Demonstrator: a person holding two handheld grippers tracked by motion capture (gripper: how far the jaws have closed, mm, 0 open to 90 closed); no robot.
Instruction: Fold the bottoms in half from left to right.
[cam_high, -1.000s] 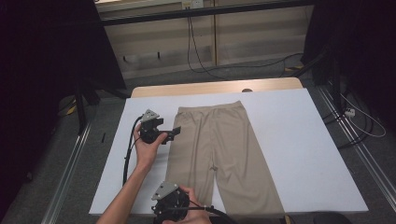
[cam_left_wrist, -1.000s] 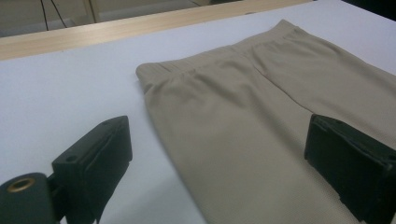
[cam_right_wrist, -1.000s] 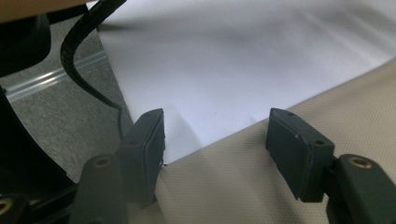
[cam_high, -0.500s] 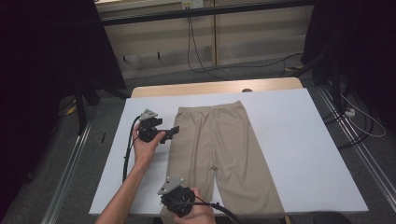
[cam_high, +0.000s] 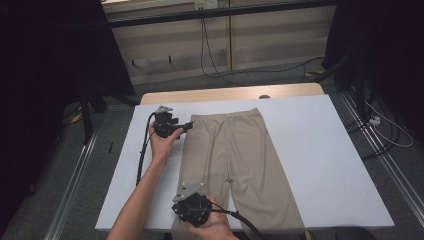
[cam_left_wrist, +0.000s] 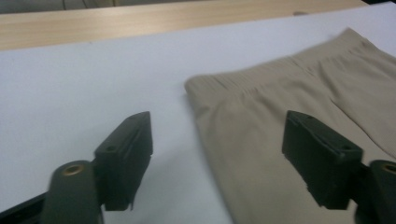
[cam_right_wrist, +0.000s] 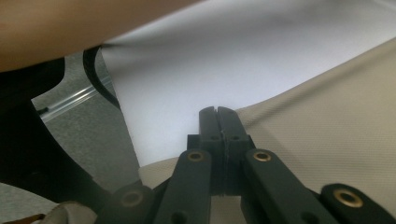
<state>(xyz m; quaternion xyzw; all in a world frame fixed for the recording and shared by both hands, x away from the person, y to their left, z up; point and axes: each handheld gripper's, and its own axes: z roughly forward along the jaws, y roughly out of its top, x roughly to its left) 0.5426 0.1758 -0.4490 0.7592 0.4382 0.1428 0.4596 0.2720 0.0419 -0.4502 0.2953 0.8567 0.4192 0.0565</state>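
Note:
A pair of beige pants (cam_high: 235, 150) lies flat on the white table cover (cam_high: 325, 140), waistband at the far end. My left gripper (cam_high: 187, 125) hovers low at the waistband's left corner. In the left gripper view its jaws stand apart (cam_left_wrist: 217, 135) and have just been closing, one pad over the white cover, the other over the pants (cam_left_wrist: 280, 93); neither pad presses on the fabric. My right gripper (cam_high: 181, 202) is at the near end of the left leg. In the right gripper view it is shut (cam_right_wrist: 217, 112) right at the outer edge of the pants (cam_right_wrist: 327, 116).
A strip of bare wooden tabletop (cam_high: 225, 94) runs along the far side. The left forearm (cam_high: 145, 190) crosses the cover's near left corner, and the left gripper's cable (cam_high: 142, 160) trails beside it. Wide white cover lies right of the pants.
My left gripper has slid right to the waistband corner, and its jaws have narrowed. The right gripper's jaws have come together at the leg's edge; that hand has stayed about where it was.

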